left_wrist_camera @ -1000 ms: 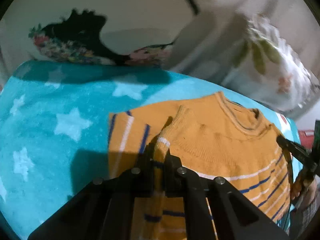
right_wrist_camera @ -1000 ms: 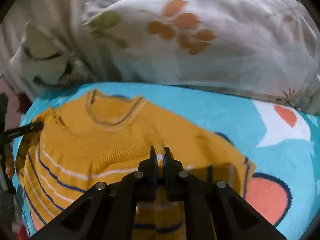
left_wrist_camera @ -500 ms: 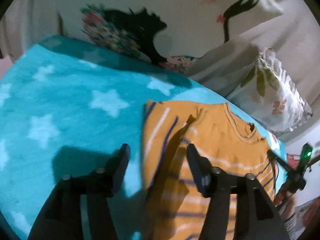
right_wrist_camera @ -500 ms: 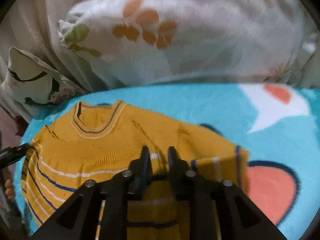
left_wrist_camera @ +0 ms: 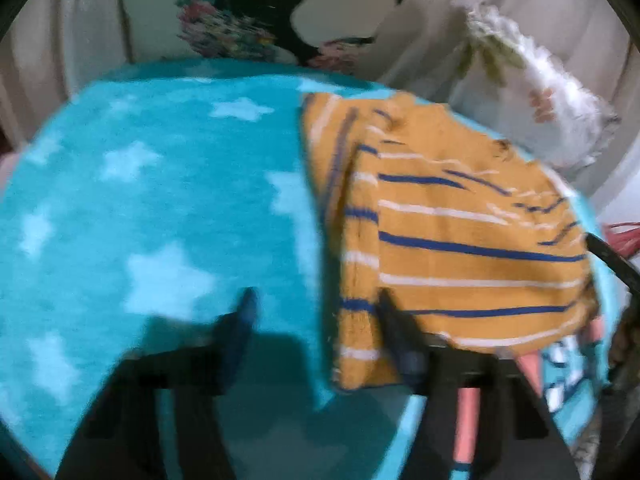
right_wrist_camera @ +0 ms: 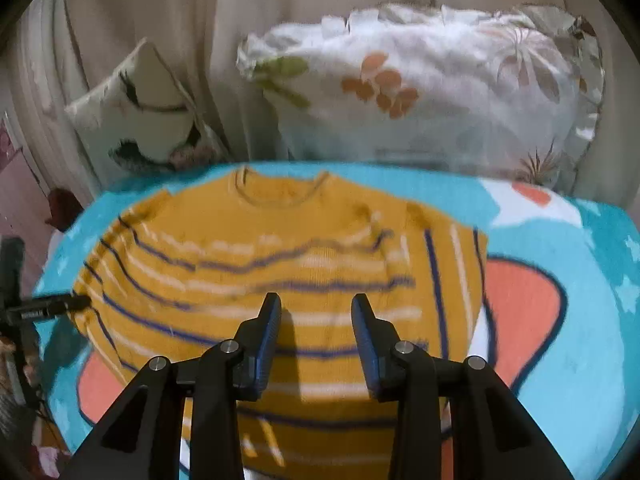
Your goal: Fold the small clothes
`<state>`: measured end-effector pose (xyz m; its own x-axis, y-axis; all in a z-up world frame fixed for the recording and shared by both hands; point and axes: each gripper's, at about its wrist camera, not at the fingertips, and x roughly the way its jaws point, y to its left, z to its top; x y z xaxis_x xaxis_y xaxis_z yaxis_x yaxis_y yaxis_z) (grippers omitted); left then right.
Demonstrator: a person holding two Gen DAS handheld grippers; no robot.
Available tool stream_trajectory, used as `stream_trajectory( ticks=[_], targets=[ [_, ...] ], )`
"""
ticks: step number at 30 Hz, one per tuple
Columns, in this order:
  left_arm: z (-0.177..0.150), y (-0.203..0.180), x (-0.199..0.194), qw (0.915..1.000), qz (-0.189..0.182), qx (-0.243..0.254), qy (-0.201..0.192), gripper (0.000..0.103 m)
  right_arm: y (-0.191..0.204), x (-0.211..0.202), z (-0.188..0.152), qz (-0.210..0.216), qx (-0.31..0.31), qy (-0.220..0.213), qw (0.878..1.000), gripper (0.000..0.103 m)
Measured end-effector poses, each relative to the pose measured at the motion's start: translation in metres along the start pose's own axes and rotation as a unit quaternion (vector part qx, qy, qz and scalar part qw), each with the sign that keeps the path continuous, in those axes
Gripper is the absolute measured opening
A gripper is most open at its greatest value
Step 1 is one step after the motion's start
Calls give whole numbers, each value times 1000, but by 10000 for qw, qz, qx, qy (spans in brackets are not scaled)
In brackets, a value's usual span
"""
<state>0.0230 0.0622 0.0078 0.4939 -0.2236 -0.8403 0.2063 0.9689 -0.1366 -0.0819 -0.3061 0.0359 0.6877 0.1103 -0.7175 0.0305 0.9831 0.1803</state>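
Lying flat on the turquoise star-print blanket (left_wrist_camera: 152,200), the orange striped sweater (right_wrist_camera: 280,248) has both sleeves folded in over its body. Left claw (left_wrist_camera: 316,312) stands apart, having just narrowed, its jaws straddling the sweater's near edge without pinching; right claw (right_wrist_camera: 316,312) stands apart, having just widened, empty above the hem.

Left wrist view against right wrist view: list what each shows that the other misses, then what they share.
Only the left wrist view shows the white stars across the blanket and the sweater's lower hem. Only the right wrist view shows the sweater's neckline, the orange shape on the blanket and the whole leaf-print pillow. Both show the orange striped sweater lying on the turquoise blanket, and each shows its own gripper open, holding nothing: left gripper, right gripper.
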Motion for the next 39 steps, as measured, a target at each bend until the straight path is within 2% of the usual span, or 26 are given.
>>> stream_trajectory(
  ticks=[4,6,10,13,19,21,26,31,33,36,39],
  targets=[
    [1,22,-18,9987,216,-391,-241,43,-11,2,-13,-21,275,21,9996,40],
    [-3,34,-26,9967,489,-541,-360,43,-17,0,-17,-51,368,15,9993,43],
    [-13,58,-38,9938,227,-986,-461,44,-31,-3,-22,69,581,2,9983,43],
    [-18,62,-45,9917,173,-1122,-601,60,-35,-10,-25,40,682,-67,9976,43],
    [-15,54,-38,9903,-149,-1254,-583,68,-42,-20,-32,-105,814,-133,9965,44],
    [-14,50,-35,9900,-220,-1265,-592,69,-45,-24,-34,-307,833,-166,9959,51],
    [-7,49,-21,9891,-367,-1329,-511,69,-57,-45,-40,-281,1106,-346,9929,51],
    [-3,57,-9,9847,-631,-1556,-470,69,-44,-64,-41,-252,978,-513,9936,52],
    [-5,58,-7,9827,-700,-1600,-610,71,-34,-66,-38,-300,805,-526,9949,52],
    [-7,56,-7,9832,-727,-1505,-731,75,-9,-63,-26,-188,485,-524,9973,52],
    [-11,48,-7,9872,-548,-1190,-913,76,16,-53,-13,89,324,-490,9982,52]
  ],
)
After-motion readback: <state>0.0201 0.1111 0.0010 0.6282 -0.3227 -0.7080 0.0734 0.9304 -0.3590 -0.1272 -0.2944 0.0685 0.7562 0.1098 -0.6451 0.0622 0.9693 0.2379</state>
